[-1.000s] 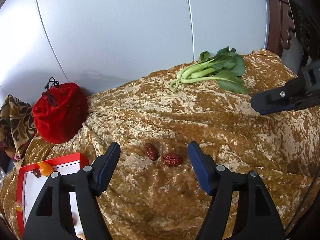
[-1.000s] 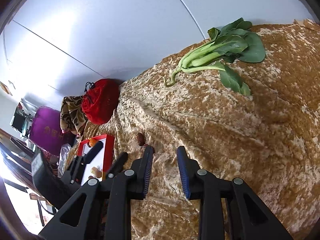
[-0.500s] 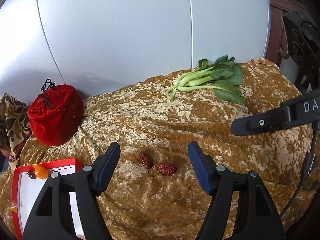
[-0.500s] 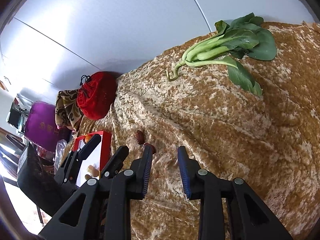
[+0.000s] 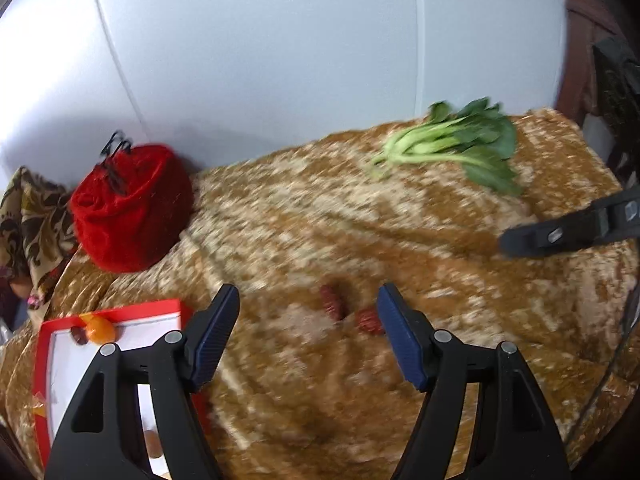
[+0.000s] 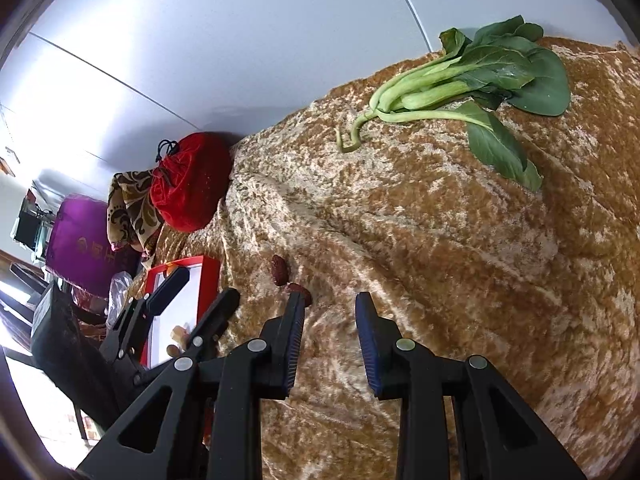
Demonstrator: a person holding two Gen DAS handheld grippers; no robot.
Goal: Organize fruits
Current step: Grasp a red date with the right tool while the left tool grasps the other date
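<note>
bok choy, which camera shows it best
The right wrist view: the bok choy is large and sharp there, stems and leaves distinct on the gold cloth. The left wrist view shows it whole but smaller, farther off and motion-blurred.

Two wrinkled dark-red dates [image 5: 333, 301] [image 5: 369, 321] side by side on gold cloth; small orange fruit [image 5: 100, 329] in red-rimmed tray [image 5: 120, 309].

Left tool [image 5: 308, 320]: jaws spread wide, nothing between the blue pads [image 5: 216, 332], aimed forward and downward. Right tool [image 6: 329, 322]: jaws parted by a narrower gap, nothing gripped. The right tool's finger reaches in from the right edge of the left wrist view.
</note>
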